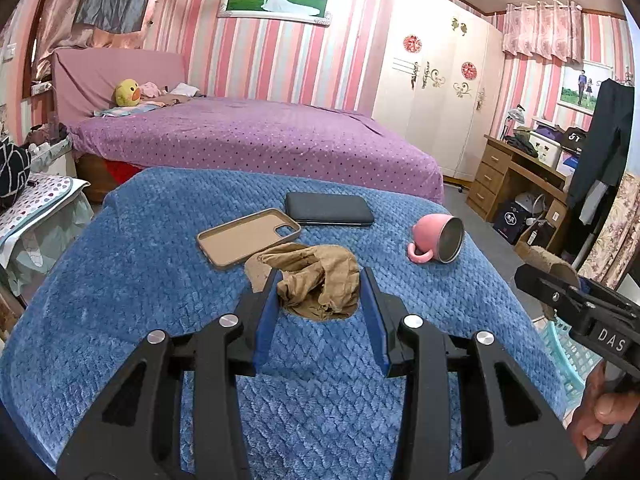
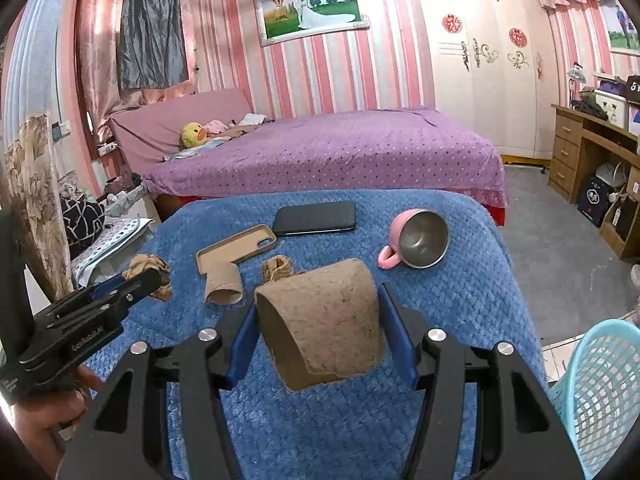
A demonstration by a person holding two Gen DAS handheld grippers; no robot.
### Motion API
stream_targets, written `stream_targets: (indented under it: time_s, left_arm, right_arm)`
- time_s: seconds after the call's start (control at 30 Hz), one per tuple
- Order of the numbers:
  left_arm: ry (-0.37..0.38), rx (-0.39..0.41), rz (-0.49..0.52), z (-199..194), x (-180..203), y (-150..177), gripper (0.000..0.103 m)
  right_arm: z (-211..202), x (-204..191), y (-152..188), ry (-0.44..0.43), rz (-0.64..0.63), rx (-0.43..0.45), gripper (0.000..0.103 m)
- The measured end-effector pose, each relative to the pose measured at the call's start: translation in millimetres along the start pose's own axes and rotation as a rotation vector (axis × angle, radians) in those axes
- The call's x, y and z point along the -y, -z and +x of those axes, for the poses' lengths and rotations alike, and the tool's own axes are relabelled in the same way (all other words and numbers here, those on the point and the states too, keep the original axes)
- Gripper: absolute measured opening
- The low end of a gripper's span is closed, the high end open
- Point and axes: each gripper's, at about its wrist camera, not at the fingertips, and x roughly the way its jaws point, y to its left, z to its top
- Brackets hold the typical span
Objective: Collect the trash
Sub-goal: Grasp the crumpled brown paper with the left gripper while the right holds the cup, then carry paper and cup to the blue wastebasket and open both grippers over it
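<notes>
On the blue blanket (image 2: 460, 300) lay one phone case (image 2: 236, 249), one black phone (image 2: 315, 218), one pink mug (image 2: 416, 244), two cardboard tubes (image 2: 320, 328) (image 2: 222, 283) and two stocking wads (image 2: 277, 268) (image 2: 149, 265).

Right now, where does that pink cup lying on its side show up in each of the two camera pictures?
Left wrist view: the pink cup lies right of centre on the blue blanket, mouth facing right.
Right wrist view: the pink cup lies right of centre, its steel inside facing the camera.
Shared landmark: the black phone lies just left of it.
</notes>
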Motion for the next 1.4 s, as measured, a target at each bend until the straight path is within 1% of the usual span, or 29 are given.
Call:
stream_targets:
  time_s: [0.43,0.97,1.4]
  left_arm:
    - [0.025,-0.001,0.011,3.8,16.2,-2.0,0.038]
    - [0.038,0.001,0.015,2.0,26.3,-0.8,0.038]
    - [0.054,-0.001,0.024,-1.1,35.6,-1.8,0.038]
  right_arm:
    - [-15.2,18.6,-7.4,0.028,0.010,0.032,0.056]
    - [-25.1,33.8,-7.2,0.051,0.013,0.037,0.056]
    - [-37.1,53.5,-5.7,0.094,0.007,0.042,0.056]
